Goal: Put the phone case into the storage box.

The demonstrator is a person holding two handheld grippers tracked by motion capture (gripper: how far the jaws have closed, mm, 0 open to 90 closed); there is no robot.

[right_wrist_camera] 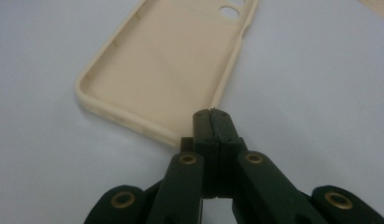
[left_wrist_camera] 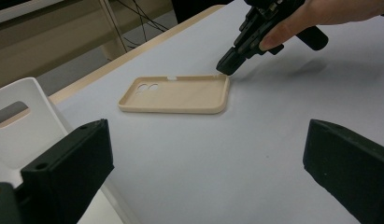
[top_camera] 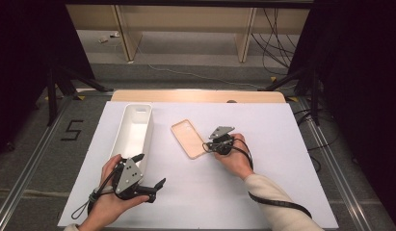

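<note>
At the left of the high view, the left gripper [top_camera: 150,185] is held low over the white sheet [top_camera: 282,192], its jaws spread wide and nothing between them. Just beyond it the white bin [top_camera: 133,132] lies lengthwise, its open top showing an empty inside.

Towards the middle, the phone case [top_camera: 188,138] (a beige shell, lying hollow side up) rests flat on the sheet, near the bin but apart from it. In the left gripper view the phone case [left_wrist_camera: 178,94] is seen ahead of the wide jaws, its camera cut-outs turned towards the bin.

Farther right, the right gripper [top_camera: 208,147] is pressed against the case's near corner. In the right gripper view the right gripper [right_wrist_camera: 212,114] has its jaws drawn fully together, tips meeting at the rim of the phone case [right_wrist_camera: 166,65]; whether a sliver of rim is pinched cannot be told, and the tips appear to lie on or just outside the corner.

The step in hand is judged to be getting hold of the case at that corner. To do it well, the jaws would need to be parted slightly, one tip set inside the wall and one outside, and then closed on the rim before any lift is tried. The thin wall may slip (a shallow bite is a risk), so a deeper seat is advised.
</note>
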